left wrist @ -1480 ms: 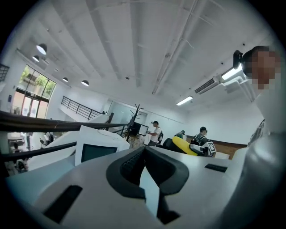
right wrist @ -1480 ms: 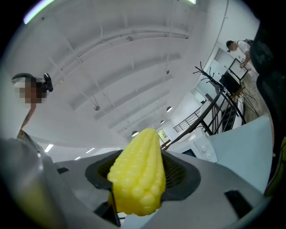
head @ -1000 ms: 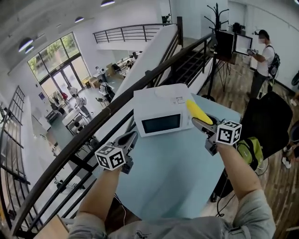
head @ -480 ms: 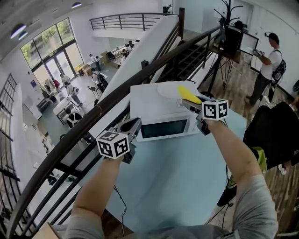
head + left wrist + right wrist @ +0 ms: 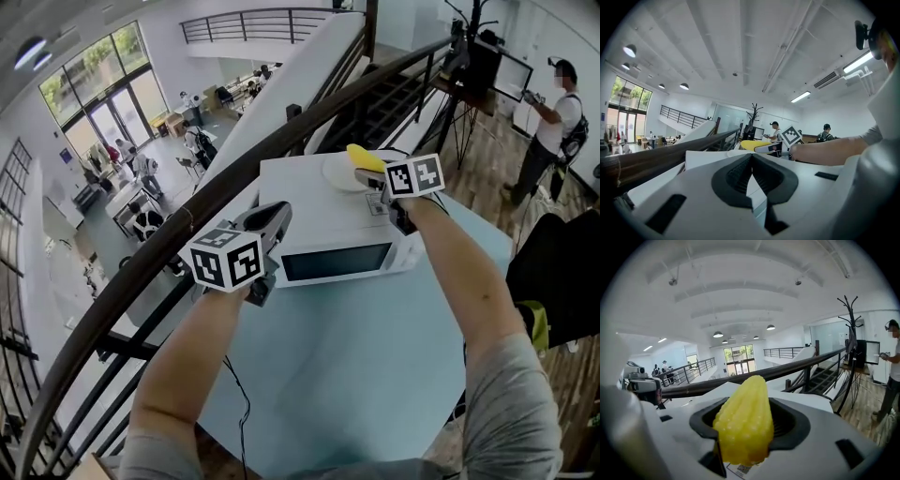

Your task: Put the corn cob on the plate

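Right gripper (image 5: 367, 174) is clamping the bumpy yellow corn cob (image 5: 364, 156), pads pressing on both its sides, tapered tip sticking out past the jaws. The cob is hanging over the round white plate (image 5: 337, 176), which is sitting on top of the white microwave oven (image 5: 319, 220) on the pale blue table (image 5: 375, 356). I can't tell whether the cob is touching the plate yet. Left gripper (image 5: 278, 217) is idling near the microwave's front left corner, jaws together, nothing in them.

Looks like the placing step, nearly done. To do it well:
- Lower slowly, aiming for plate centre, not the rim.
- Level the cob first so it isn't rolling on release.
- Open only once it's resting on the plate.
- Avoid pushing sideways. The plate is probably sliding easily on that smooth top.
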Motion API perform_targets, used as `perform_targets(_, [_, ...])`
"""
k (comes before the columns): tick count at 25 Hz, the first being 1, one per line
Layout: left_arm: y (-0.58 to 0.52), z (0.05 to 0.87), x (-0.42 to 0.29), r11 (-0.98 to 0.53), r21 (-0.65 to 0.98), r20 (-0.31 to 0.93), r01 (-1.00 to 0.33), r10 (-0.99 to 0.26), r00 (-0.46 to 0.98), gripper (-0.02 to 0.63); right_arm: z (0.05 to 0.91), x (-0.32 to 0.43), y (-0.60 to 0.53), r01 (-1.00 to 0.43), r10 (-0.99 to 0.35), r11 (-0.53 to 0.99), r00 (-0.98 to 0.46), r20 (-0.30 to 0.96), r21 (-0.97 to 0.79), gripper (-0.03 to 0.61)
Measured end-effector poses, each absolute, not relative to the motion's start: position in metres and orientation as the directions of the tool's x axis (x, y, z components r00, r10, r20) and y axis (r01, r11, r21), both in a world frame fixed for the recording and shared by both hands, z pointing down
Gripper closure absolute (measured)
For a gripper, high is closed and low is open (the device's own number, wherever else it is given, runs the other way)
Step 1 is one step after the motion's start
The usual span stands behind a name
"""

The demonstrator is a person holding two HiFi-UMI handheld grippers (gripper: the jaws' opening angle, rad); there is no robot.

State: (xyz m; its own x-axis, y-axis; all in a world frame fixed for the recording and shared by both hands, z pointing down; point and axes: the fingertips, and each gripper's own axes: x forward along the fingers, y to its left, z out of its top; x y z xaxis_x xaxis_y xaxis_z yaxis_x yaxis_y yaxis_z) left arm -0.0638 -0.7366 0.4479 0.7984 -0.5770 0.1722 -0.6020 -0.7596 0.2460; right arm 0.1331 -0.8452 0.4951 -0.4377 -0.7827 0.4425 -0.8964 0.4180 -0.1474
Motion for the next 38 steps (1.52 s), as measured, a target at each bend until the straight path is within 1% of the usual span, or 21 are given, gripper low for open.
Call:
perform_targets(5, [-0.751, 0.452, -0.055, -0.764, 0.224, 0.199, -0.605, -0.572, 0.796, 0.595, 0.504, 0.125, -0.863, -0.902, -0.768, 0.416, -0.414, 0.488, -0.111, 0.311])
perform_targets(24, [-0.762, 0.465, -0.035, -0.768, 0.235, 0.218, -0.596, -0.556, 0.802, 0.595, 0.526, 0.116, -0.883, -0.907, -0.752, 0.42, -0.36, 0.553, -0.019, 0.311])
perform_targets(33, [-0.76, 0.464, -0.033, -0.773, 0.226, 0.221, -0.593, -0.552, 0.804, 0.595, 0.545, 0.122, -0.884, -0.908, -0.74, 0.414, -0.298, 0.603, 0.059, 0.304])
perform_targets(36, [-0.759, 0.466, -0.032, -0.772, 0.233, 0.221, -0.592, -0.551, 0.805, 0.595, 0.544, 0.123, -0.884, -0.909, -0.745, 0.41, -0.29, 0.601, 0.069, 0.3])
perform_targets(38, [-0.756, 0.468, -0.03, -0.774, 0.234, 0.222, -0.589, -0.547, 0.807, 0.595, 0.545, 0.126, -0.883, -0.912, -0.751, 0.403, -0.283, 0.596, 0.075, 0.287])
